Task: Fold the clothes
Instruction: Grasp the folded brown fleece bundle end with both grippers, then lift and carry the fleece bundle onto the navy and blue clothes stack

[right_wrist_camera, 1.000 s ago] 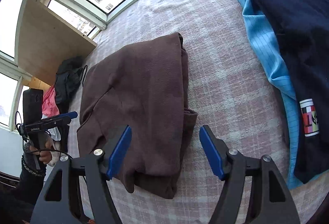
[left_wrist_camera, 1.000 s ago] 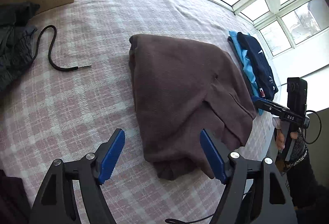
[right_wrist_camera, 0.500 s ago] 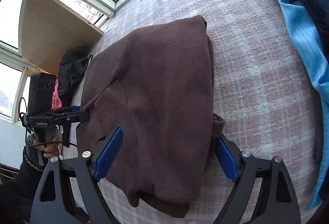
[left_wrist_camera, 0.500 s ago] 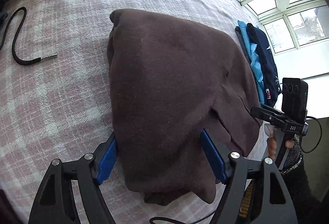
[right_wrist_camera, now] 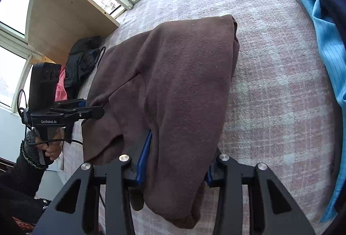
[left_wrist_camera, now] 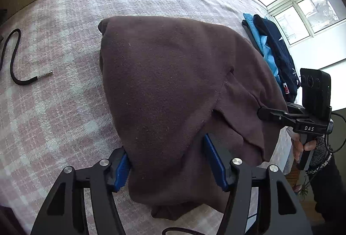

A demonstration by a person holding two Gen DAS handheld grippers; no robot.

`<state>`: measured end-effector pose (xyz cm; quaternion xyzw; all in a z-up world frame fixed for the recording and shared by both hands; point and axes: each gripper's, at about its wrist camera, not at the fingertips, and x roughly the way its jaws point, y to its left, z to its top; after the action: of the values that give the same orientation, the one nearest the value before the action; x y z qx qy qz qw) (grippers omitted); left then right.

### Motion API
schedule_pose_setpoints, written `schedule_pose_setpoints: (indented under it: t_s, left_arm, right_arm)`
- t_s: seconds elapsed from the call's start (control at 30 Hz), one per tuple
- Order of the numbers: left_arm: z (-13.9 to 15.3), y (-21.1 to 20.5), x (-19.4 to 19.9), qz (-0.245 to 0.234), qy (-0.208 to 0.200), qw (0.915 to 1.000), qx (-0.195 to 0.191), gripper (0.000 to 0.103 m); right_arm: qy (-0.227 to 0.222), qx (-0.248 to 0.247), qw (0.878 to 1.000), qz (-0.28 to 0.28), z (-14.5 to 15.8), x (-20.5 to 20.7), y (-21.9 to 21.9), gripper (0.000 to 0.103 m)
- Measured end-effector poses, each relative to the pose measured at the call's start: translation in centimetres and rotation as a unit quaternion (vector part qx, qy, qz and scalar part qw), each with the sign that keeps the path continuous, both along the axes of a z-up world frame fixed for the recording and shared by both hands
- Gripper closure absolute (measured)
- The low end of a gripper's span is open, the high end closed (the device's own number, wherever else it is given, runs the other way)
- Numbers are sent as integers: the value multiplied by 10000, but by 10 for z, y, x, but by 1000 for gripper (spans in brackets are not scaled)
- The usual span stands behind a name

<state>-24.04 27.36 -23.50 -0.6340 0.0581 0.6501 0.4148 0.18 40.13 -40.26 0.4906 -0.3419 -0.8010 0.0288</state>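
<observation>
Fleece of a folded brown garment [left_wrist_camera: 168,88] lies on the pink plaid blanket [left_wrist_camera: 64,105], its near edge between the spread fingers of the left tool [left_wrist_camera: 170,161] and right tool [right_wrist_camera: 175,161], neither visibly pinching it.

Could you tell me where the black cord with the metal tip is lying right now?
In the left wrist view, the black cord lies on the checked blanket, left of the brown garment.
</observation>
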Motion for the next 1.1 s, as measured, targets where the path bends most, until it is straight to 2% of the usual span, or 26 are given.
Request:
schedule_pose_setpoints:
  t_s: [0.03, 0.07, 0.17, 0.23, 0.3, 0.37, 0.43, 0.53, 0.6, 0.67, 0.7, 0.77, 0.8, 0.83, 0.9, 1.1]
  left_arm:
    - [3, -2, 0, 42, -13, 10000, 29, 49]
    - [6, -4, 1, 69, -13, 10000, 58, 50]
    - [10, -4, 3, -27, 118, 9999, 33, 49]
    - [0, -1, 1, -44, 30, 10000, -47, 43]
    - [-1, -1, 2, -23, 31, 10000, 40, 42]
    - [2, -1, 4, -18, 32, 9998, 203, 47]
    - [8, -2, 5, -20, -1, 9991, 420, 59]
    - [20, -1, 8, -69, -44, 9974, 716, 62]
    - [22, 5, 10, -134, 42, 9973, 716, 62]
    - [11, 8, 9, -119, 133, 9990, 414, 58]
    - [4, 9, 7, -136, 124, 9994, 299, 51]
    - [-5, 4, 0, 15, -146, 9990, 422, 51]
    - [-6, 2, -2, 68, -252, 9982, 536, 56]
    - [-1, 3, -1, 12, -207, 9980, 592, 62]
    - [14, 5, 3, -124, -69, 9972, 737, 65]
    - [79, 2, 16, -343, 161, 9899, 1365, 66]
  right_arm:
    - [29, -20, 10000, 19, 1, -1, -1, 64]
    - [-52, 70, 9999, 49, -1, -4, -4, 59]
    - [-319, 329, 9989, 62, -12, -12, -11, 51]
    - [-267, 277, 9993, 28, -15, -13, -14, 53]
    - [-116, 156, 9998, 43, -10, -14, -18, 63]
    - [108, 55, 9999, 119, 0, -17, -26, 65]
    - [209, 172, 9993, 274, 7, -25, -41, 66]
    - [138, 525, 9974, 469, 8, -40, -58, 66]
    - [18, 533, 9977, 427, 3, -46, -59, 66]
    - [9, 574, 9976, 389, 6, -45, -60, 66]
    - [12, 543, 9980, 321, 7, -43, -59, 66]
    - [121, 394, 9990, 146, 13, -36, -56, 67]
    - [182, 314, 9993, 57, 16, -32, -55, 68]
    - [268, 222, 9994, -42, 22, -27, -53, 68]
    - [455, 104, 9987, -205, 37, -14, -50, 68]
    - [975, 195, 9939, -477, 94, 29, -44, 68]
